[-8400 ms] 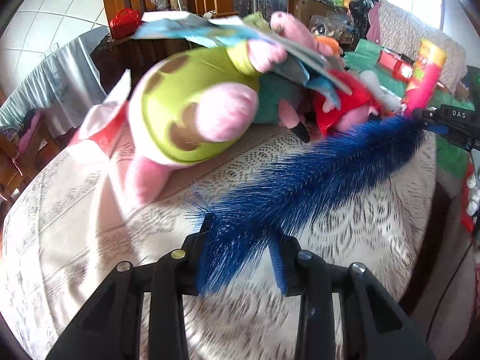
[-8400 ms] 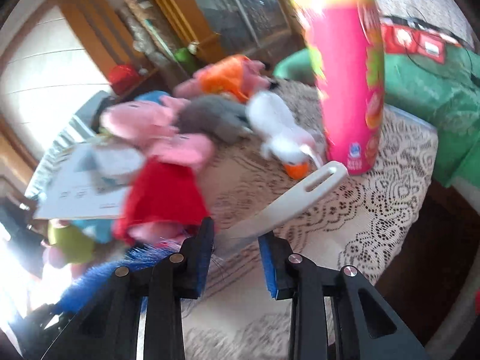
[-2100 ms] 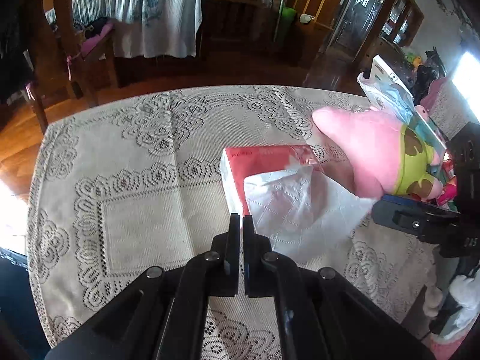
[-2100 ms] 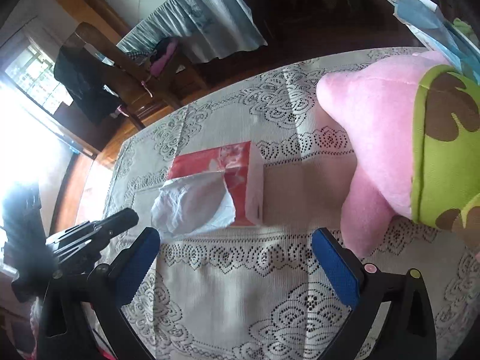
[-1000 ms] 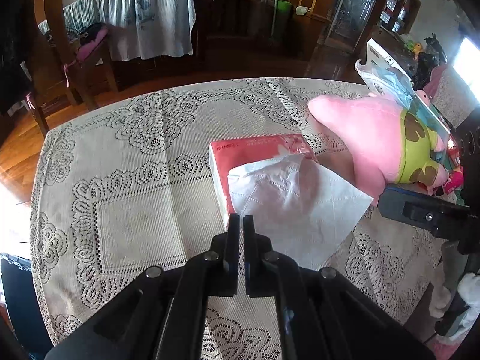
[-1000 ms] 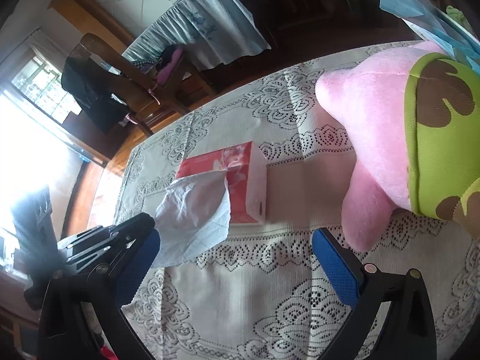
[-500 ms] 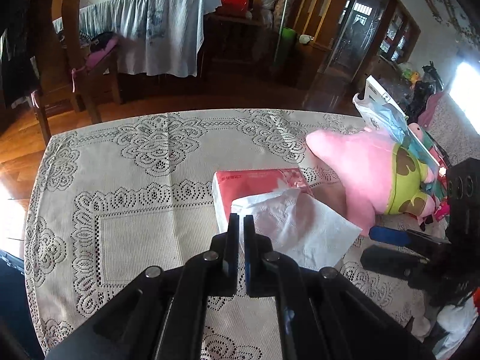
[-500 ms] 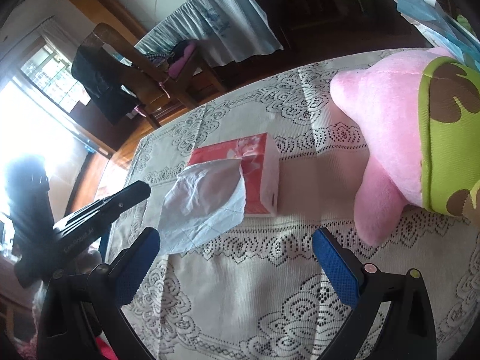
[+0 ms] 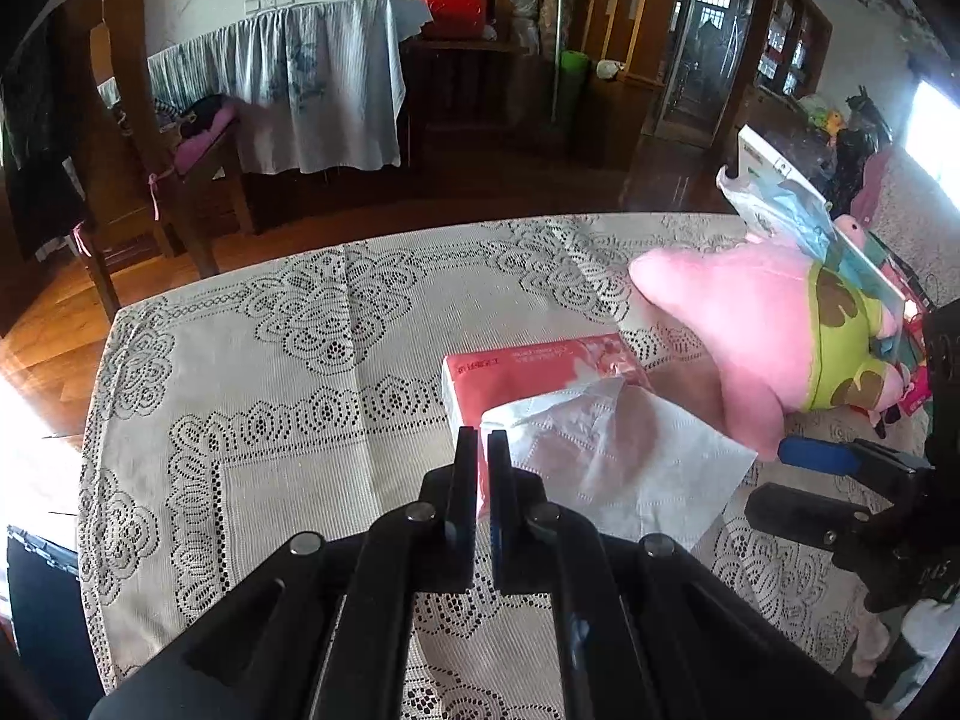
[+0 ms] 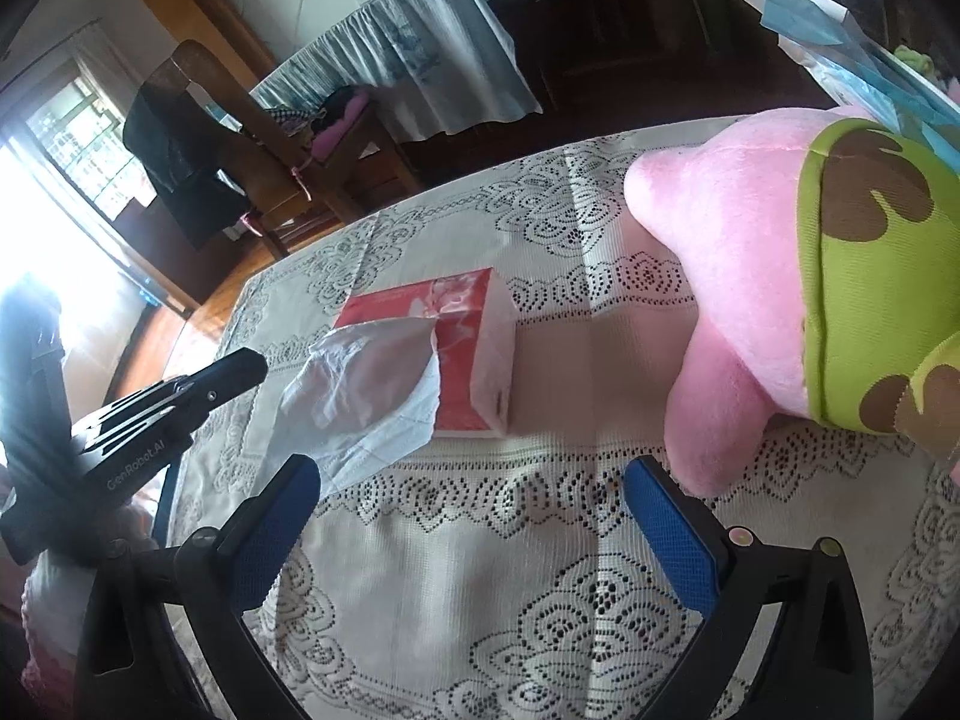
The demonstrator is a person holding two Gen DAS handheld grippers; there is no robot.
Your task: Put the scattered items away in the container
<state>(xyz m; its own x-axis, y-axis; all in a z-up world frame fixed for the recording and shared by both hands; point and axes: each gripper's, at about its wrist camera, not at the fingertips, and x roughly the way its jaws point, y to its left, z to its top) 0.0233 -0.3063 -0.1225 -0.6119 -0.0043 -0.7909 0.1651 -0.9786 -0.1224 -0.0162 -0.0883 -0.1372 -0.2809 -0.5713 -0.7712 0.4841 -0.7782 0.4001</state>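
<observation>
A red tissue box (image 9: 540,363) (image 10: 447,324) lies on the lace tablecloth (image 9: 288,396) with a white tissue (image 9: 624,468) (image 10: 366,402) pulled out of its near end. My left gripper (image 9: 483,450) is shut just before the box, jaws almost together with nothing between them; it shows at the left of the right wrist view (image 10: 240,372). My right gripper (image 10: 468,498) is wide open and empty, above the cloth in front of the box. A pink star plush (image 9: 756,324) (image 10: 780,276) in green shorts lies to the right.
A flat plastic packet (image 9: 804,228) (image 10: 840,30) rests on the plush. More toys crowd the far right edge (image 9: 900,384). Beyond the table stand a wooden chair (image 9: 150,180) and a cloth-draped side table (image 9: 312,96). The table edge runs along the left.
My left gripper drew back and up from the box over the last second, staying shut. The tissue has sagged back toward the box. The right gripper stayed wide open, almost still.
</observation>
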